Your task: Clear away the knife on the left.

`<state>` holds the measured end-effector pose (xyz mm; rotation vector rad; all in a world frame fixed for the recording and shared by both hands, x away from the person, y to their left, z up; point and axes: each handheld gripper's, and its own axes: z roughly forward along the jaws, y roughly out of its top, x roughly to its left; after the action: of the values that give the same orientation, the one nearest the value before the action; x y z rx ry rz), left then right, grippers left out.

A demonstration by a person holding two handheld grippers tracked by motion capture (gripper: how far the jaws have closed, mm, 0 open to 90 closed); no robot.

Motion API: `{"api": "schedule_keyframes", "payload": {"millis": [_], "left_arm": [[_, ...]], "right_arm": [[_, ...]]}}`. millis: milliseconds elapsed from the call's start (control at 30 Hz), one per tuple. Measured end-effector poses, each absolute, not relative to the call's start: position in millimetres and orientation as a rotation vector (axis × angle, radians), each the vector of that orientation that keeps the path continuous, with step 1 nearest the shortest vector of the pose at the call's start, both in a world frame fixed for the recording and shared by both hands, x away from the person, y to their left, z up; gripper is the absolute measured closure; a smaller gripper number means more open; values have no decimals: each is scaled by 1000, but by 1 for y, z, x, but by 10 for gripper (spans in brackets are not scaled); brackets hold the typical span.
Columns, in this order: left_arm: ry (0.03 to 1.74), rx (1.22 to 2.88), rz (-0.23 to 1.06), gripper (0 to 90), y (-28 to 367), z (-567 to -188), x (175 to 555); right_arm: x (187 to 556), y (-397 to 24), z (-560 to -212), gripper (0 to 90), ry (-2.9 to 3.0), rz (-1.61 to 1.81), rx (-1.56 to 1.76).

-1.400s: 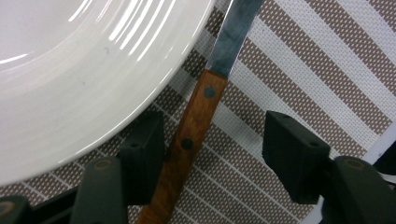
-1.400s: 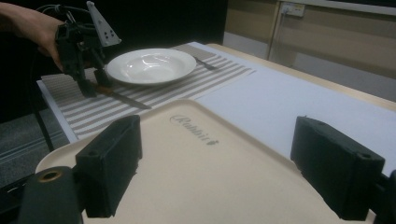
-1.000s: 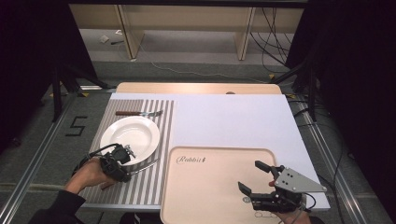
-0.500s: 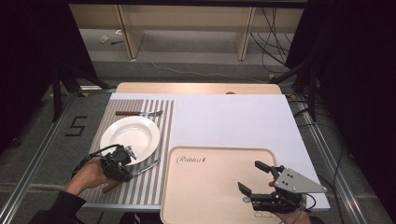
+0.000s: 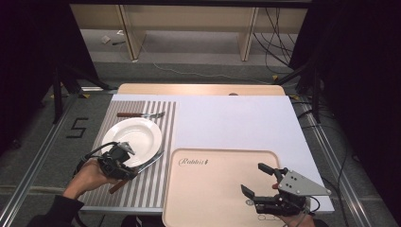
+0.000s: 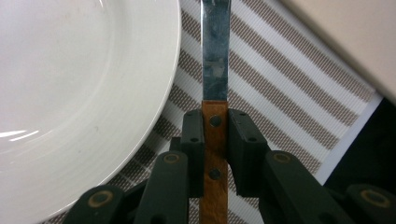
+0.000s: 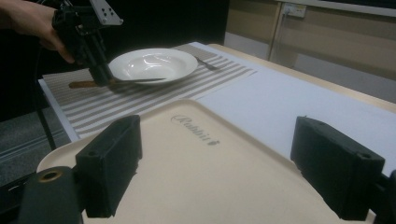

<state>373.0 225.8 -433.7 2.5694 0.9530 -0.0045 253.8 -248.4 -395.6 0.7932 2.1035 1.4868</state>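
Wooden-handled knife (image 6: pixel 215 140) clamped in left hand-held gripper (image 6: pixel 216 135), beside plate (image 6: pixel 70 93).

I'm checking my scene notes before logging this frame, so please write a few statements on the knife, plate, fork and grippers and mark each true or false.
1. The left gripper is shut on the knife at its wooden handle. True.
2. The knife lies on the tray. False: it is on the striped placemat, beside the plate.
3. The right gripper holds a fork. False: its jaws are open and empty over the tray; the fork lies beyond the plate.
4. The plate is empty. True.
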Motion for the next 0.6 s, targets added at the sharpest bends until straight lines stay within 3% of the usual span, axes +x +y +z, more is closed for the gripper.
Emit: {"api": "schedule_keyframes", "payload": {"millis": [600], "left_arm": [[883, 2351, -25, 772, 203, -415, 364]], "right_arm": [[254, -249, -396, 175, 2105, 1485, 792]]}}
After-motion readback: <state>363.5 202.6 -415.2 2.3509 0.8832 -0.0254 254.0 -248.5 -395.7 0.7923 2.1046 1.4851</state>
